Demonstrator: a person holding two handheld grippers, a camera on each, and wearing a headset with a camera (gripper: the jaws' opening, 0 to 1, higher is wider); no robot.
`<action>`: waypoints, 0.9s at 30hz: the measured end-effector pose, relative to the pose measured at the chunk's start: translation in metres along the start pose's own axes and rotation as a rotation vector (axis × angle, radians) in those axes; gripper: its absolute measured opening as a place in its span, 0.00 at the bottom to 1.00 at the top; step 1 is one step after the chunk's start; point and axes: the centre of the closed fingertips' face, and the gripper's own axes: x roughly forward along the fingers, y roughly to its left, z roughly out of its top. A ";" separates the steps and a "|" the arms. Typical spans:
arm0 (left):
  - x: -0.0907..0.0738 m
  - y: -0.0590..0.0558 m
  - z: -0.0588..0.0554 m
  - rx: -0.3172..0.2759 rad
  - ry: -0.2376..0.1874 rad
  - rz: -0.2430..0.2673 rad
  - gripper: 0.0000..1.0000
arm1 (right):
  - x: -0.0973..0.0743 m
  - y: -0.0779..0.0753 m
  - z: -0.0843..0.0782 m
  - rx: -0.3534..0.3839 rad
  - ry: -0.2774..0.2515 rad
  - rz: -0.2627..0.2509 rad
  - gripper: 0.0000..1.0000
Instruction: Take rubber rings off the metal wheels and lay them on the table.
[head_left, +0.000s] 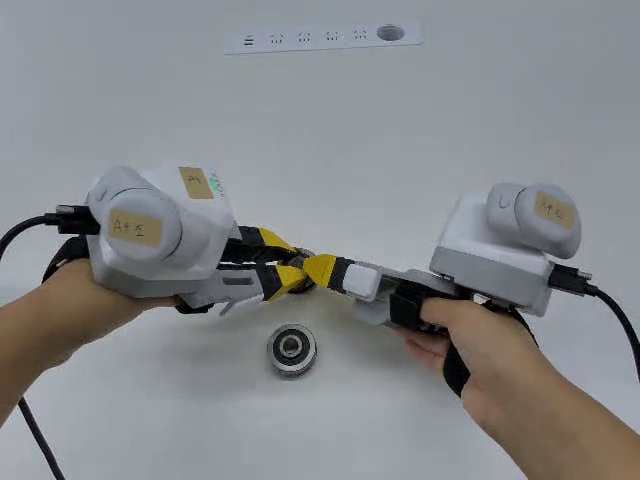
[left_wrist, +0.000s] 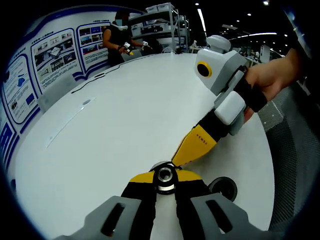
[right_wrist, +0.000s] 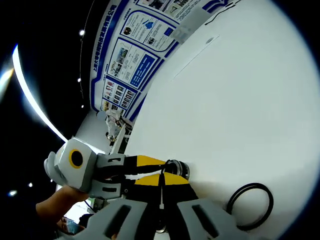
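My left gripper (head_left: 295, 270) is shut on a small metal wheel (left_wrist: 165, 178), held up off the white table (head_left: 420, 130). My right gripper (head_left: 322, 268) comes in from the right with its yellow jaws shut, tips touching that wheel's rim (right_wrist: 176, 169); I cannot tell whether they pinch its rubber ring. A second wheel with a black rubber ring (head_left: 292, 350) lies flat on the table below both grippers, and it is seen again (left_wrist: 223, 187) beside my left jaws. A loose black rubber ring (right_wrist: 250, 205) lies on the table near my right gripper (right_wrist: 161, 177).
A white power strip (head_left: 320, 38) lies at the far edge of the table. The wide table surface stretches between it and the grippers. A person (left_wrist: 120, 35) stands beyond the table by wall posters and shelving.
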 end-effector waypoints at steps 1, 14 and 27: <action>0.000 0.000 0.000 0.003 0.004 0.001 0.14 | 0.000 0.000 0.000 0.000 0.000 -0.001 0.01; -0.009 0.006 0.001 0.033 0.051 0.026 0.19 | 0.002 0.003 0.002 0.004 -0.010 0.001 0.01; -0.032 0.007 -0.004 0.006 0.044 0.071 0.22 | 0.001 0.015 0.008 0.018 -0.039 0.035 0.01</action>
